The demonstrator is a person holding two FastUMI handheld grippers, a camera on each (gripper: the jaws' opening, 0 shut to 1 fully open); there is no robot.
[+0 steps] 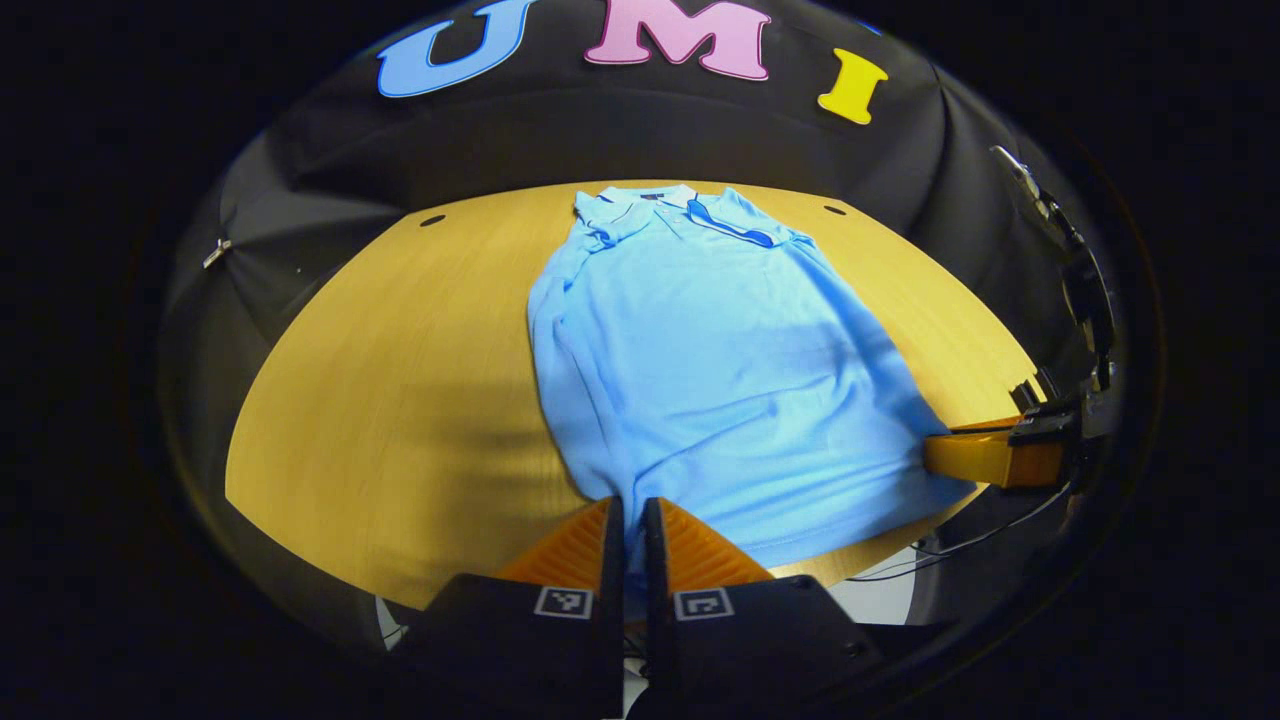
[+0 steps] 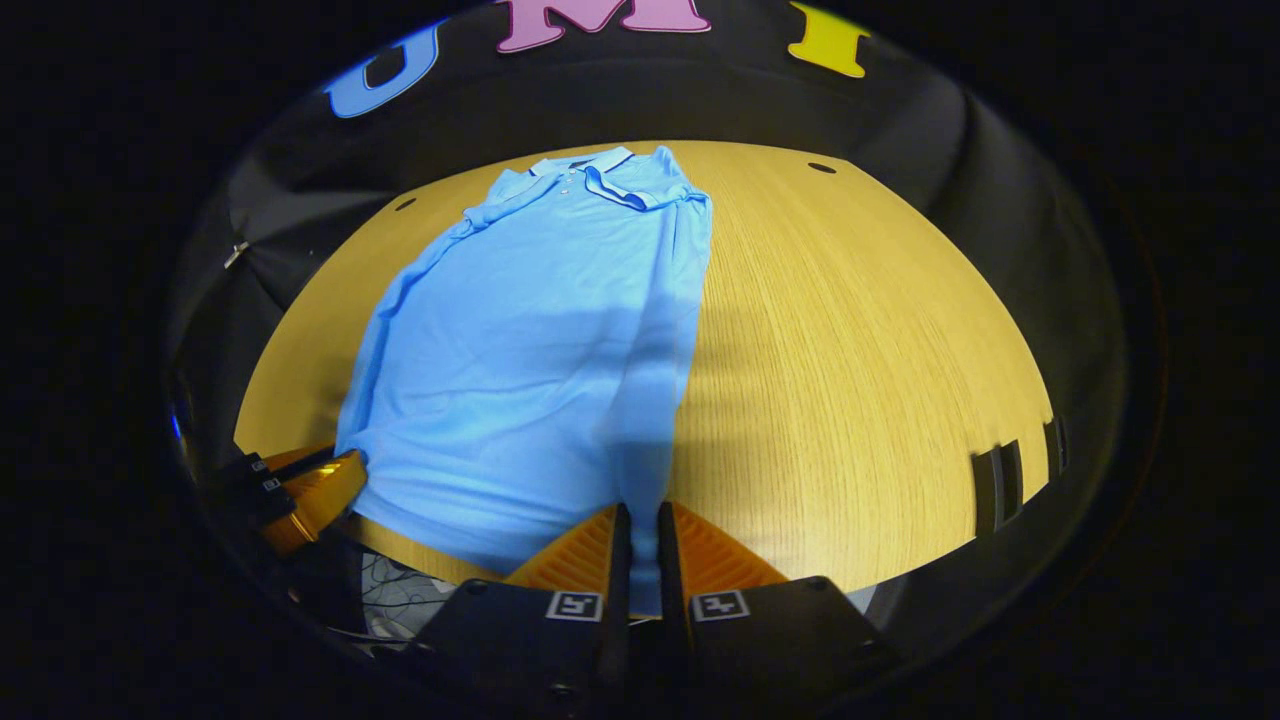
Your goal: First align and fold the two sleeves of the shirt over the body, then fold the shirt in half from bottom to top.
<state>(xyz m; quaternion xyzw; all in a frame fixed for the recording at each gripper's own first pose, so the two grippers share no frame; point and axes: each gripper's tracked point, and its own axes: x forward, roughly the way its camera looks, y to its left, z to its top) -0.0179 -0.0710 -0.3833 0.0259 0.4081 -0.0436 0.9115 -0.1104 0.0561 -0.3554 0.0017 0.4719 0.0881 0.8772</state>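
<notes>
Both grippers (image 1: 632, 520) (image 2: 640, 525) pinch shirt (image 1: 700, 380) hem.

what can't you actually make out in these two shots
- Left gripper view: the shirt hem between the left gripper fingers, hidden by the fingers.
- Right gripper view: the hem corner in the right gripper, hidden the same way.
- Both views: the folded sleeves near the collar, too small to judge alignment.
</notes>
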